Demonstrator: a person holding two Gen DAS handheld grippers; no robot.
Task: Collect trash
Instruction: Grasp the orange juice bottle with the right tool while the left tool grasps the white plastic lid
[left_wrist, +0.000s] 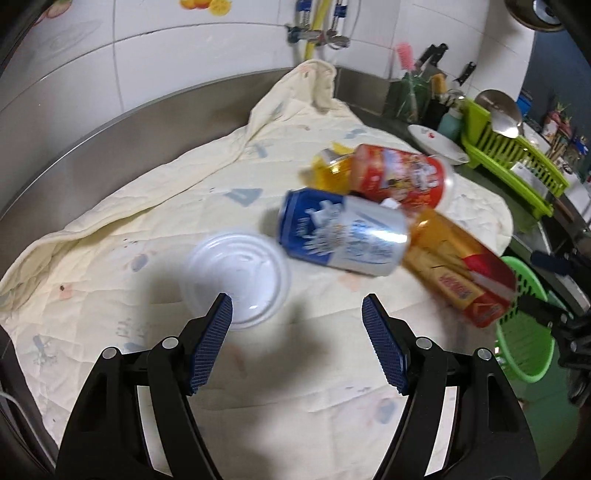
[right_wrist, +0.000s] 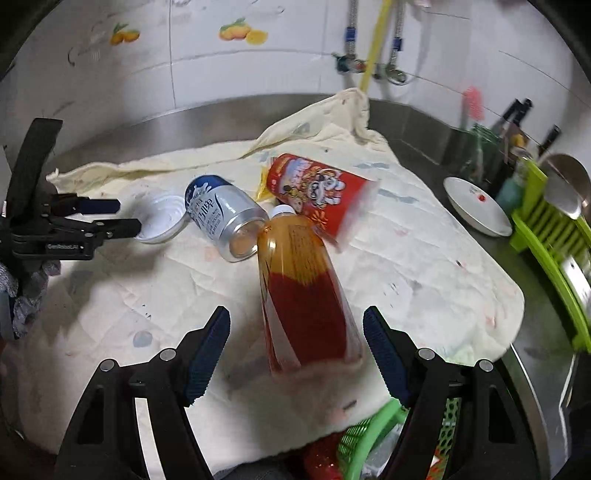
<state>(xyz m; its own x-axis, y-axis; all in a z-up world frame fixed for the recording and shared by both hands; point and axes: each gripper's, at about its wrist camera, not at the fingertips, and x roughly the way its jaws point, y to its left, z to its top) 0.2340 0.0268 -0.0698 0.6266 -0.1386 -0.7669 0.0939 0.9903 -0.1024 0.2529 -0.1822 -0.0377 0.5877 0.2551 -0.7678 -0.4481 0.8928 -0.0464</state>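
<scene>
Trash lies on a cream cloth: a white plastic lid, a blue-and-silver can on its side, a red paper cup on its side, an orange bottle with a red label lying flat, and a yellow wrapper behind the cup. My left gripper is open, its left finger over the lid's near edge. My right gripper is open, with the bottle's base between its fingers.
A green mesh basket sits at the cloth's near right corner. On the right of the steel counter are a white plate and a green dish rack. A tiled wall with taps stands behind.
</scene>
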